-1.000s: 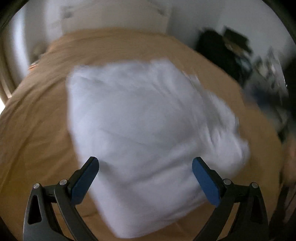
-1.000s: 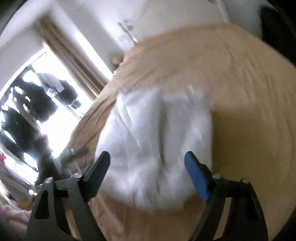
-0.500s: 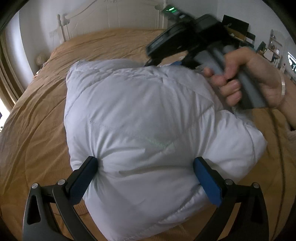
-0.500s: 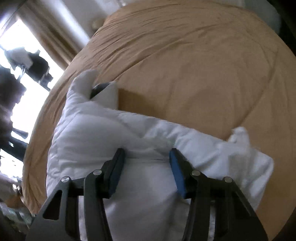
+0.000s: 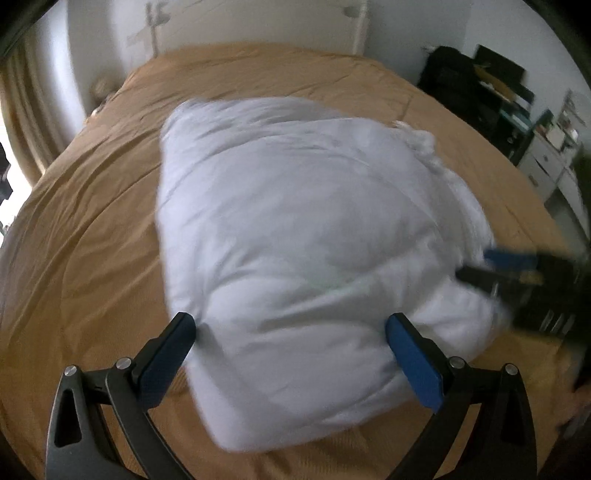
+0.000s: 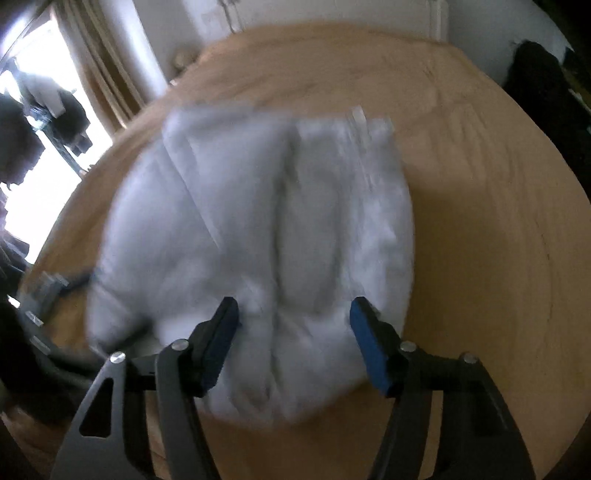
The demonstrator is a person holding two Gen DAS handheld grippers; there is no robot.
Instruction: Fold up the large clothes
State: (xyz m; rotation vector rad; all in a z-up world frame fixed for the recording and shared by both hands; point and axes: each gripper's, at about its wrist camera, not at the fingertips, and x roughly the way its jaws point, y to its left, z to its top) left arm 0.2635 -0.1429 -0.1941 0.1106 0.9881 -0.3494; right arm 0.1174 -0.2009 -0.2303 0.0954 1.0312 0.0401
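Right gripper (image 6: 293, 334) pulled back, reopening, spread over folded white jacket (image 6: 258, 236); left gripper (image 5: 291, 354) spread too.

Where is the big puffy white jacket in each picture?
Left wrist view: the white puffy jacket fills the middle, folded into a bundle on the tan bed cover.
Right wrist view: it lies at centre-left, just beyond the fingertips.
Shared landmark: the white headboard behind the bed.

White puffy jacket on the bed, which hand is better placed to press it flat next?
Probably the left: its tongs stand wide open around the jacket's near bulge, while the right tongs sit at its side edge.
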